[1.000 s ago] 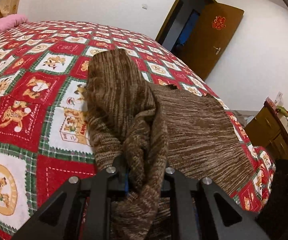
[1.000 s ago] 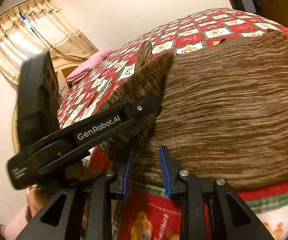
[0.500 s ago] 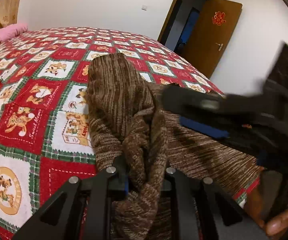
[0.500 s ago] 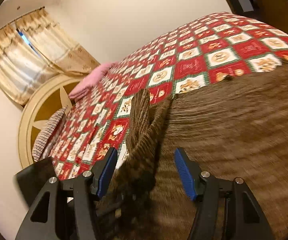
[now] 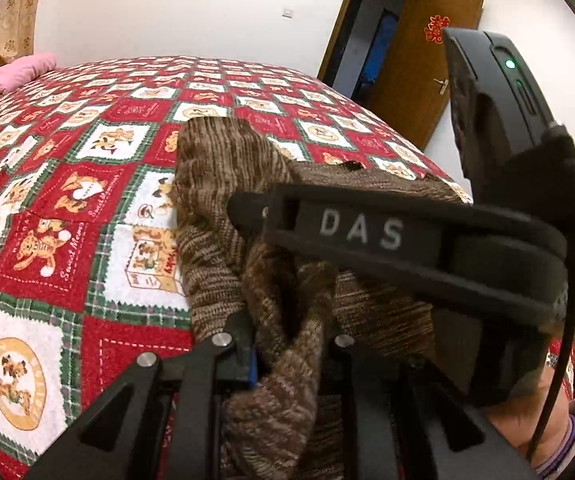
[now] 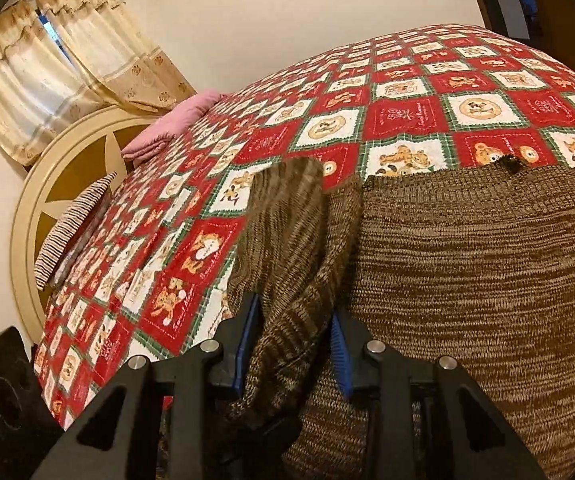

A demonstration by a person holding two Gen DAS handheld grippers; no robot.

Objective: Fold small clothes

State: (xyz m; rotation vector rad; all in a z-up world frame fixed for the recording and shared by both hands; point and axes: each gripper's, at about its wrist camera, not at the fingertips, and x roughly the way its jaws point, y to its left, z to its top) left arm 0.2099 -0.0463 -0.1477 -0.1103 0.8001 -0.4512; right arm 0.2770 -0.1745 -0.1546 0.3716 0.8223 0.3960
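Left wrist view: your left gripper (image 5: 291, 354) is clamped narrow on a bunched strip of the brown knit sweater (image 5: 227, 184), prob. a sleeve, which humps up off the teddy-bear quilt (image 5: 59, 216) and runs away from you. Looks like you're pinning that end so the fabric can't slide while the other hand regrips. The right gripper (image 5: 247, 210) crosses over the sweater from the right, tips just beyond your clamp; a hand (image 5: 527, 420) shows under it.

Right wrist view: right gripper (image 6: 293, 338) straddles the same bunched strip, jaws closing w/ the knit between the blue pads (image 6: 337, 350). Can't tell if they press on it yet. The sweater body (image 6: 487, 280) lies flat on the quilt just right of the strip, so the sleeve likely gets folded over onto it. Pink bedding (image 6: 175, 124) sits well apart near the headboard (image 6: 27, 208).
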